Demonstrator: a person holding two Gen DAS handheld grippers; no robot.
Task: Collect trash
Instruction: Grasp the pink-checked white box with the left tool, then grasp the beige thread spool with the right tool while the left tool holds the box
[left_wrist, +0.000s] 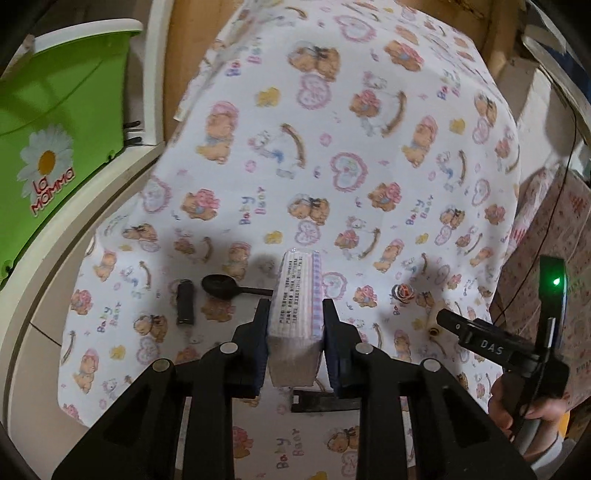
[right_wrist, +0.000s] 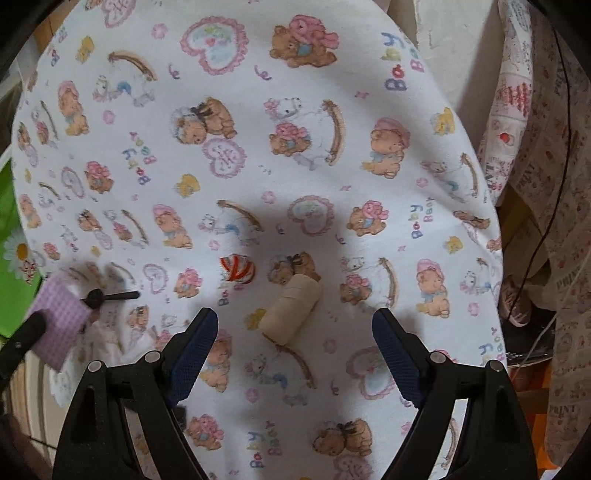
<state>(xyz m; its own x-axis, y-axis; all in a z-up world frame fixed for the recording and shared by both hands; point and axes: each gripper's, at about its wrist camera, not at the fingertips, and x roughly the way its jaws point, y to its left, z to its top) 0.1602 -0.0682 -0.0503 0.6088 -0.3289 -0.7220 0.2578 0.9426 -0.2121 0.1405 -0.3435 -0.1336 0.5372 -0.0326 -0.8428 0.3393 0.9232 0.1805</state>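
My left gripper (left_wrist: 295, 314) is pinching a tissue pack (left_wrist: 297, 295), white with small print on one face and a purple check edge. It sits between my two pads, right in front of the camera, over the bench with the teddy bear cloth (left_wrist: 332, 147). Only this left view shows the black spoon (left_wrist: 225, 287) at 9 o'clock from the pack, its handle partly hidden behind it, and a small dark thing (left_wrist: 184, 302) further left that I cannot name. A green bin (left_wrist: 62, 110) stands at 10 o'clock, cut off by the edge.

My right gripper (right_wrist: 295, 328) is spread wide over the cloth, pinching nothing. Only this view shows a tan roll (right_wrist: 291, 308) lying clearly between my fingers. A red and white crumpled bit (right_wrist: 238, 268) lies at 11 o'clock from it. At 9 o'clock the pack looks blurry and purple.
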